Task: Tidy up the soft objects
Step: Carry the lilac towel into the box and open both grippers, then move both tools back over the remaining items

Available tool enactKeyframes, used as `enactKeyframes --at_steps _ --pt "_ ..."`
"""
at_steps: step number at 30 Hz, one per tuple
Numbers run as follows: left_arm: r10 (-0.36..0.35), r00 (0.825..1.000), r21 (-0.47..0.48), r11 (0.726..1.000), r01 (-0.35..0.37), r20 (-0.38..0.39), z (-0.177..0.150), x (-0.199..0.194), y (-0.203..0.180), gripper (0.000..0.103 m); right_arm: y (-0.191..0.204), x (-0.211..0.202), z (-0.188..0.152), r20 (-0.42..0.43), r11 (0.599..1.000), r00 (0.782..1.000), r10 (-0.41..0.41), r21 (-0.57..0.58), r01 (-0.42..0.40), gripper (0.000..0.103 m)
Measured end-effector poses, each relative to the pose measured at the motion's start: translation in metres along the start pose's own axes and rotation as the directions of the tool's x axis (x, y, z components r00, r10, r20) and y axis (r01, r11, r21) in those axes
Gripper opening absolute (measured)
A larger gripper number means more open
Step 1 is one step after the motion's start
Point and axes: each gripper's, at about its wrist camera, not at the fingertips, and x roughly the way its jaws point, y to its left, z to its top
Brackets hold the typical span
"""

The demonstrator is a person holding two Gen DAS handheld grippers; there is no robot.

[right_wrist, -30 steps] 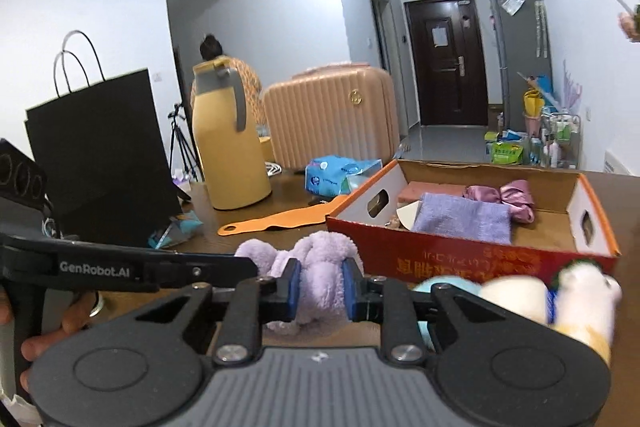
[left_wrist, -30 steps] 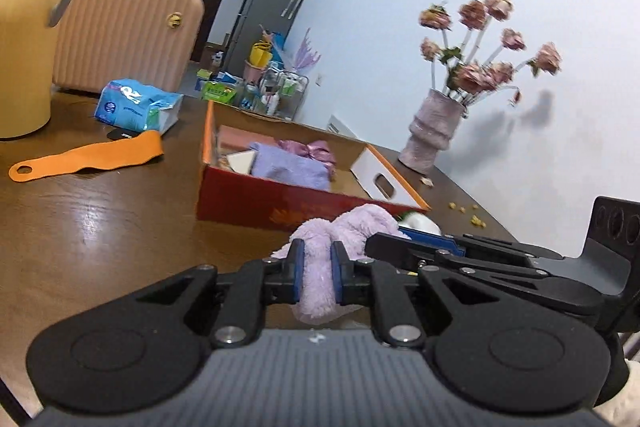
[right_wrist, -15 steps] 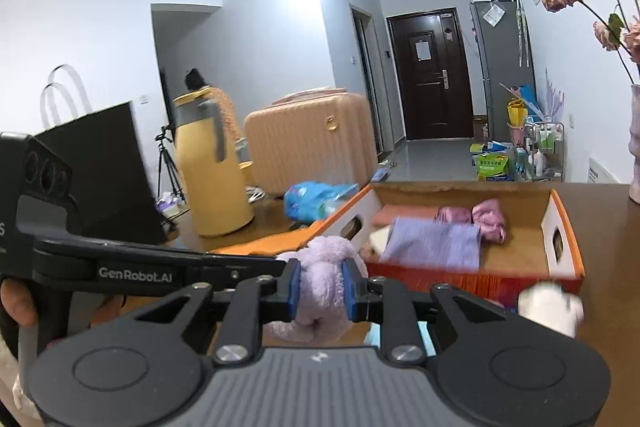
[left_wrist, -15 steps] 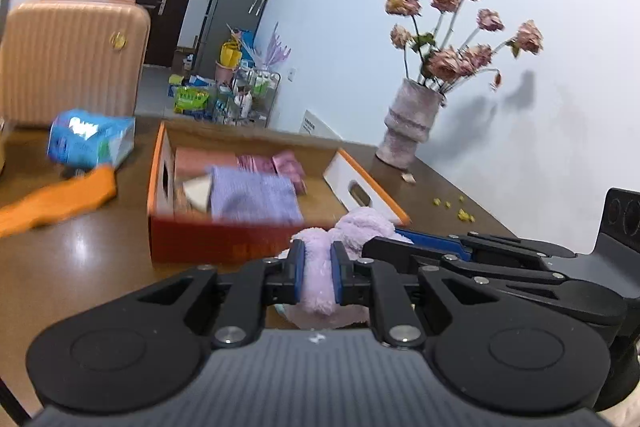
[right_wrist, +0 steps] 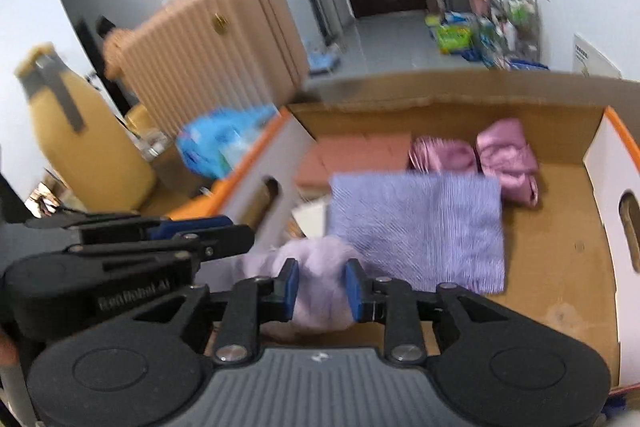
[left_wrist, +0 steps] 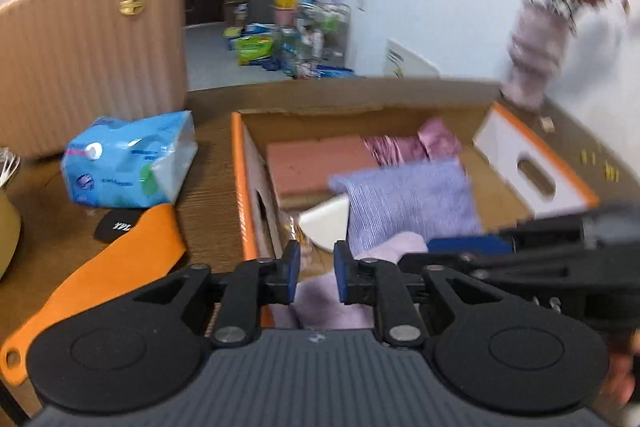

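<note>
A light purple plush toy (right_wrist: 316,283) hangs over the near left part of the open cardboard box (right_wrist: 600,143). My right gripper (right_wrist: 322,287) has its fingers slightly parted with the plush between them. My left gripper (left_wrist: 316,273) is parted too, with the plush (left_wrist: 328,299) just below and behind its tips at the box's front wall (left_wrist: 246,211). Inside the box lie a purple knitted cloth (right_wrist: 416,223), a pink folded cloth (right_wrist: 504,155), a salmon pad (left_wrist: 320,163) and a white piece (left_wrist: 326,223).
On the brown table left of the box are a blue tissue pack (left_wrist: 128,163), an orange strap (left_wrist: 104,271) and a yellow thermos (right_wrist: 80,143). A pink suitcase (left_wrist: 92,43) stands behind. A vase of dried flowers (left_wrist: 536,55) is at the far right.
Both grippers carried the plush up and forward over the box and now look down into it. Both pairs of fingers have parted from tight pinches to a looser gap.
</note>
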Motion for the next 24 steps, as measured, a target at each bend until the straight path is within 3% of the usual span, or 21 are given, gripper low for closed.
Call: enactKeyframes --at_steps 3,5,15,16,18,20,21,24 --pt "-0.020 1.000 -0.013 1.000 0.020 0.009 -0.005 -0.001 0.006 0.026 -0.001 0.007 -0.006 -0.035 1.000 0.999 0.001 -0.005 -0.002 0.040" --pt "-0.019 1.000 -0.028 0.999 0.020 0.020 -0.003 -0.007 0.009 0.032 -0.003 0.007 -0.004 -0.051 1.000 0.999 0.012 0.006 -0.012 0.040" --pt "0.030 0.994 -0.044 0.999 -0.026 0.108 0.004 -0.071 -0.002 0.060 -0.001 -0.080 0.006 0.090 0.997 0.996 -0.030 -0.063 0.036 0.054" --pt "0.037 0.991 -0.042 0.999 -0.032 0.127 0.001 -0.082 -0.004 0.061 -0.005 -0.091 0.004 0.105 0.997 0.994 -0.038 -0.064 0.045 0.054" --pt "0.068 0.980 -0.027 0.998 -0.064 0.188 -0.009 -0.105 -0.010 0.077 -0.016 -0.117 -0.002 0.147 0.996 0.988 -0.053 -0.067 0.064 0.057" --pt "0.110 0.955 -0.026 0.994 -0.107 0.275 -0.020 -0.130 -0.015 0.086 -0.027 -0.145 -0.012 0.213 0.994 0.975 -0.071 -0.071 0.088 0.067" --pt "0.123 0.946 -0.028 0.992 -0.120 0.300 -0.025 -0.140 -0.017 0.086 -0.033 -0.160 -0.018 0.253 0.993 0.964 -0.082 -0.067 0.102 0.076" --pt "0.113 0.946 -0.032 0.994 -0.109 0.304 -0.031 -0.160 -0.024 0.086 -0.042 -0.190 -0.032 0.306 0.990 0.945 -0.112 -0.052 0.134 0.079"
